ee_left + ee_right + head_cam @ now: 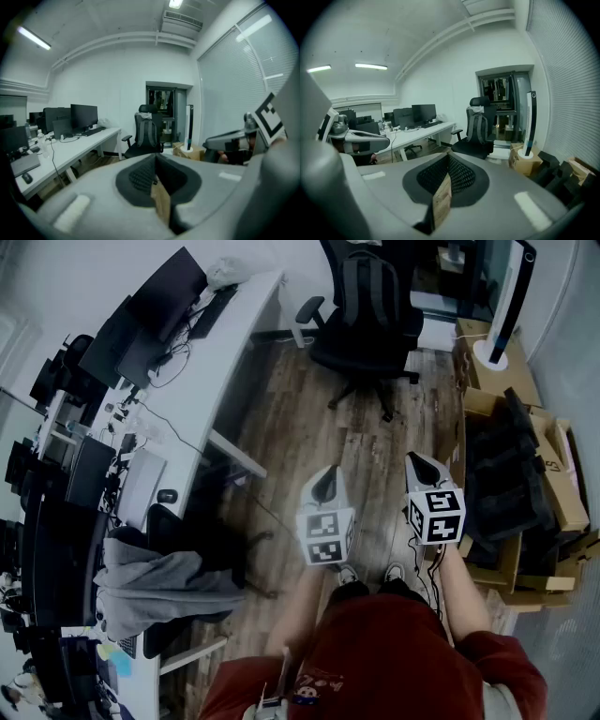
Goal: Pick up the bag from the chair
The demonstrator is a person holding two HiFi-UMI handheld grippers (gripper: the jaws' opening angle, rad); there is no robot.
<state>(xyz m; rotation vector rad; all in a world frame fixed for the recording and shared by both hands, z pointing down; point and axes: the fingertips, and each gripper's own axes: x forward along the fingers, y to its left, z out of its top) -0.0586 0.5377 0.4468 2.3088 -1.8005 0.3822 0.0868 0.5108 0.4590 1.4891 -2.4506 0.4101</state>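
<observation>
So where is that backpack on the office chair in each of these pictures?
Head view: the backpack sits top centre, on the black chair.
Left gripper view: backpack at centre, above the jaws.
Right gripper view: backpack right of centre, above the jaws.
Shared landmark: the tall slim tower right of the chair.

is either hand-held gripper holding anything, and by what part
Nothing is held. The left hand-held gripper and right hand-held gripper are both shut and empty; the dark backpack sits untouched on the black office chair.

Dark backpack (pixel 368 292), upright on seat of black office chair (pixel 349 360), leaning against backrest, straps facing outward
</observation>
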